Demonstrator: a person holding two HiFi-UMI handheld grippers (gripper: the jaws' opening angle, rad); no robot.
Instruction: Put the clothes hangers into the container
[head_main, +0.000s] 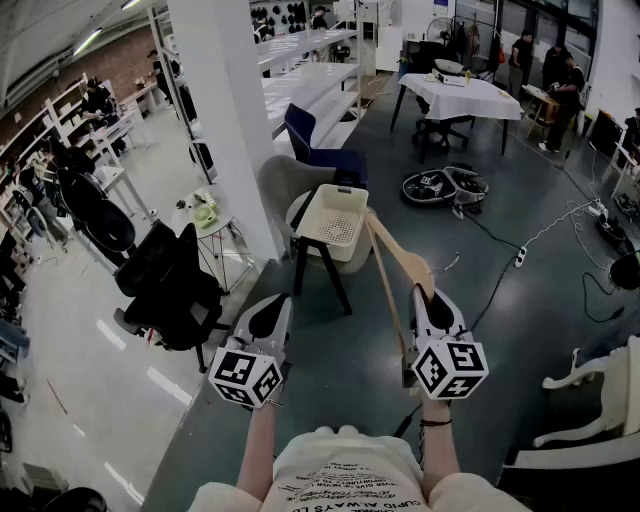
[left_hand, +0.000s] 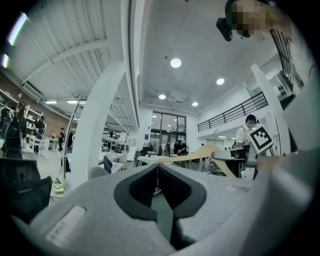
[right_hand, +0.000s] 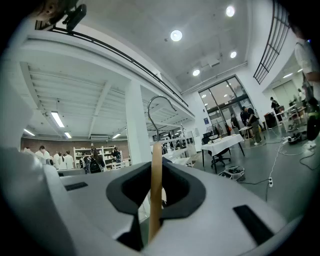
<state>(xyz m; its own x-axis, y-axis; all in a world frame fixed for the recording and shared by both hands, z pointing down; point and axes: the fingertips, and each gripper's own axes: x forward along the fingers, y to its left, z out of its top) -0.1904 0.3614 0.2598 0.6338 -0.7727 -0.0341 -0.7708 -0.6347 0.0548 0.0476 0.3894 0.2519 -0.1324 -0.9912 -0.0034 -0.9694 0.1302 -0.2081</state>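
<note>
Right gripper (head_main: 436, 300): you had it closed on the wooden hanger (head_main: 398, 262), which reached toward the container.
Left gripper (head_main: 268, 318): jaws together, nothing held.
Container (head_main: 333, 215): white basket ahead; no hanger seen inside.
Progress: hanger carried, not yet deposited.
Writing: shirt (head_main: 345, 480) print unreadable; no brands.

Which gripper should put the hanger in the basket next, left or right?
Right. The right gripper is clamped on the wooden hanger, which reaches toward the white basket ahead. The left gripper is shut with nothing between its jaws.
</note>
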